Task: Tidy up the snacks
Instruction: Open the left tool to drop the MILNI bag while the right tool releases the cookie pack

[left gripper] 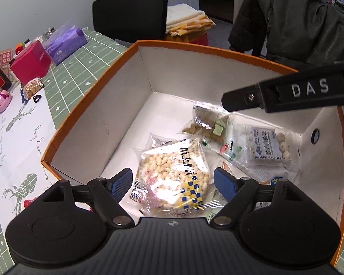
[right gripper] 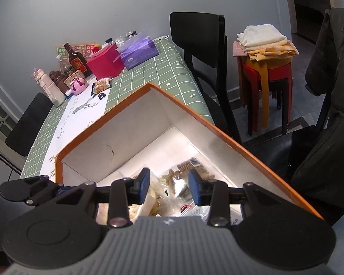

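I hold my left gripper [left gripper: 173, 181] spread wide above the puffed snack bag [left gripper: 174, 178] lying in the orange box [left gripper: 98, 84], my right gripper [right gripper: 168, 189] parted, empty, over it

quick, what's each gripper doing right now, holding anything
left gripper: open wide over the puffed snack bag in the orange box, holding nothing.
right gripper: open, nothing held, above the snacks.

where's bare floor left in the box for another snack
Bare floor runs along the box's left wall up to the far corner, beside the puffed-snack bag. The right half is crowded with overlapping packets, reaching the right wall.
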